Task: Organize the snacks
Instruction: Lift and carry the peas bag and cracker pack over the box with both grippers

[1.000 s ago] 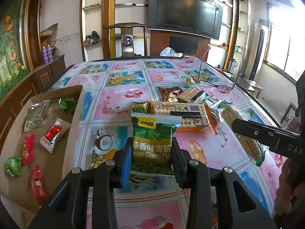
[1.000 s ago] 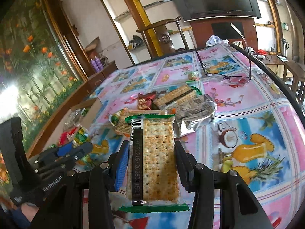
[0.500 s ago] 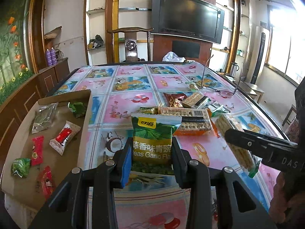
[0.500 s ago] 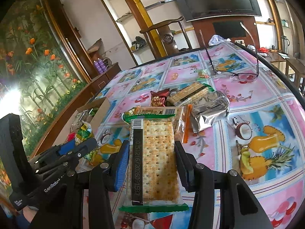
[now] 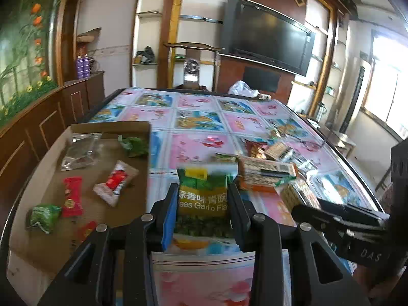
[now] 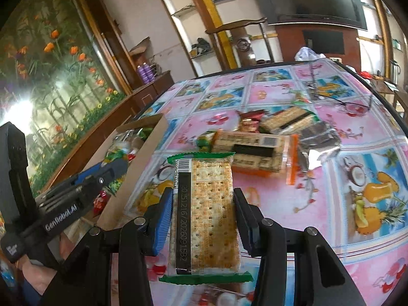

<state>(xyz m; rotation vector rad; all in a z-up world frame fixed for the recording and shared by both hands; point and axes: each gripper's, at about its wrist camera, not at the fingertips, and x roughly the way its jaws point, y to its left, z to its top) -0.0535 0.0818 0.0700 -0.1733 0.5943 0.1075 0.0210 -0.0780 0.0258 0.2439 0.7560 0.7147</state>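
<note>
My left gripper (image 5: 202,199) is shut on a green bag of garlic peas (image 5: 202,193), held above the table beside the cardboard box (image 5: 107,125). My right gripper (image 6: 202,204) is shut on a clear pack of crackers (image 6: 206,211) with green ends, lifted over the table. The box (image 6: 153,137) lies to the left and holds several small red, green and clear snack packets (image 5: 116,182). A pile of cracker packs (image 6: 252,153) and foil wrappers (image 6: 318,137) rests mid-table. In the right wrist view the left gripper (image 6: 102,176) shows at the left edge of the box.
The table wears a pink and blue fruit-print cloth (image 5: 199,119). Eyeglasses (image 6: 339,97) lie at the far right of it. A wooden chair (image 5: 191,58) and a white plastic bag (image 5: 241,88) stand at the far end, below a wall television (image 5: 265,43).
Both grippers have moved left toward the cardboard box and risen slightly, each keeping its pack. The box now fills more of the left wrist view.
</note>
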